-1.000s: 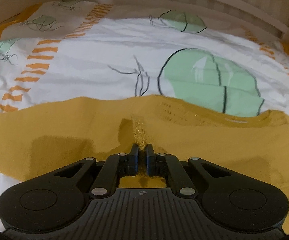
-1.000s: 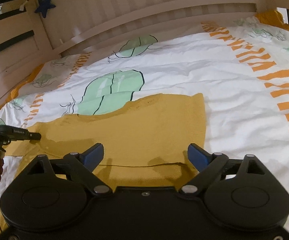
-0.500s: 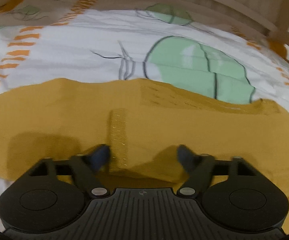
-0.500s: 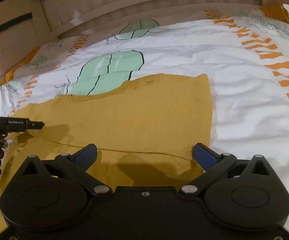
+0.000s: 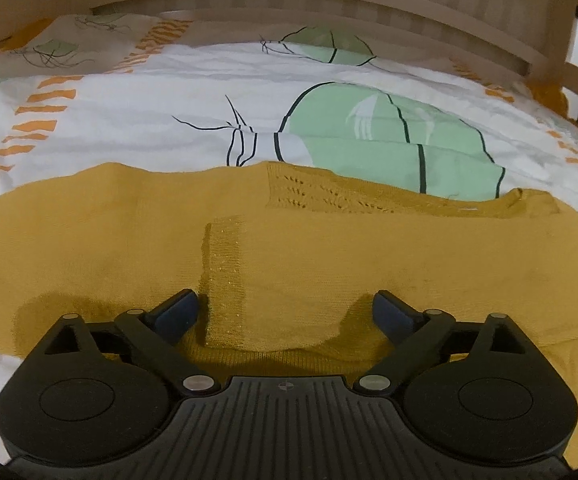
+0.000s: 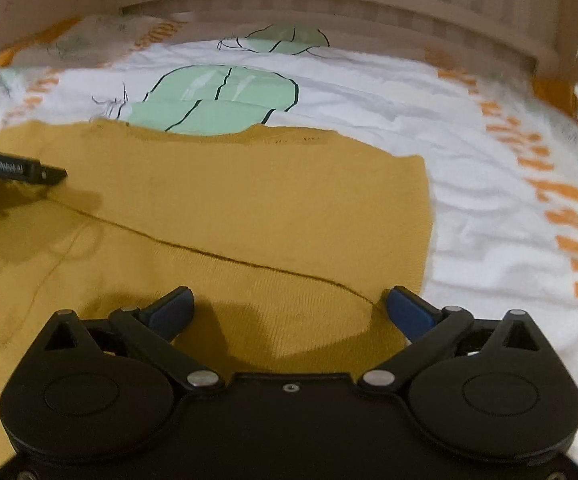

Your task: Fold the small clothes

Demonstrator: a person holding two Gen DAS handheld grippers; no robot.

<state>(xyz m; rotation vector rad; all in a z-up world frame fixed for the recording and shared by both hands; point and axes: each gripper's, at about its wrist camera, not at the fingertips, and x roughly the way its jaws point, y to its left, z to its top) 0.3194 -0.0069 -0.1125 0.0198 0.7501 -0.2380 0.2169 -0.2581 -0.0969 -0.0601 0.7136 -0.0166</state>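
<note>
A mustard-yellow knitted garment (image 5: 369,248) is shown, with an openwork pattern along its upper edge. The duvet cover (image 5: 169,92) is white, printed with pale green cacti outlined in black and rows of orange dashes. The gripper bodies are black, and blue pads (image 6: 409,312) are seen on the fingers

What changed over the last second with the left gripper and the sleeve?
The left gripper opened and let go of the sleeve cuff, which now lies flat across the mustard sweater. The right gripper stayed open and empty, and the sweater stayed on the cactus bedsheet.
</note>
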